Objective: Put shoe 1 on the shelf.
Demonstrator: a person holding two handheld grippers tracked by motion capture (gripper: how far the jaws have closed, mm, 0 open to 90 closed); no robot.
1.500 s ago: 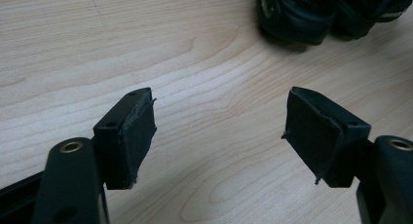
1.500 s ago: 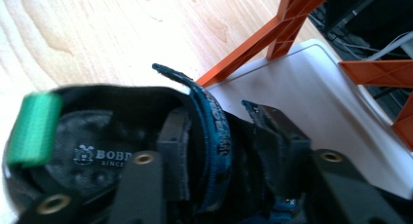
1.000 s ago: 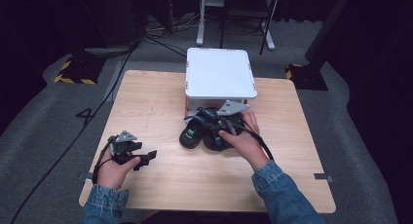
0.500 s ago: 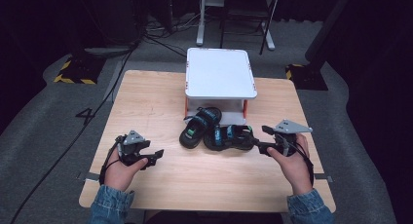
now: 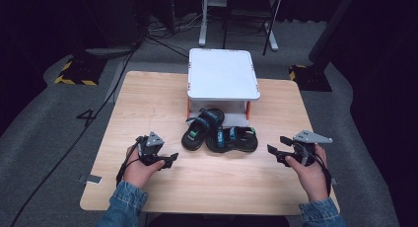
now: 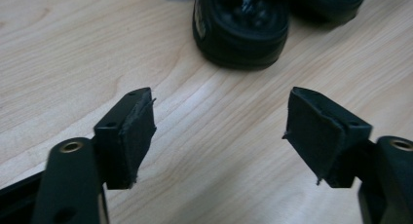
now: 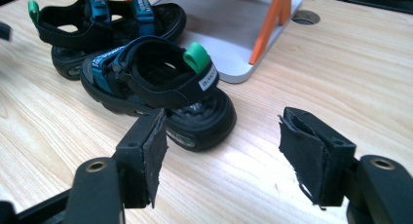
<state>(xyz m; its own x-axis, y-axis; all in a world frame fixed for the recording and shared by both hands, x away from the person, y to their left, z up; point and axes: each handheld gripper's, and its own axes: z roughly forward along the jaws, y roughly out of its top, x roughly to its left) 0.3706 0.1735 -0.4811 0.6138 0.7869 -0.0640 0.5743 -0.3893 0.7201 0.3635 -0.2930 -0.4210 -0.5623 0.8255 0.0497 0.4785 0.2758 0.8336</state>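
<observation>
Two small black sandals with teal straps and green heel tabs lie side by side mid-table. One sandal is angled toward the shelf, the other sandal lies crosswise. My left gripper rests on the table just left of them, open and empty. In the left gripper view my left gripper has the end of a sandal a short way ahead. My right gripper sits to their right, open and empty. In the right gripper view my right gripper faces the near sandal, with the far sandal behind it.
A white two-level shelf on orange legs stands at the table's far middle, just behind the sandals. Its low grey base reaches toward them. Bare wood lies to either side and along the front edge.
My right hand has drawn back from the sandals to the right front of the table. The left gripper has shifted slightly right toward the sandals. The sandals stay put.
</observation>
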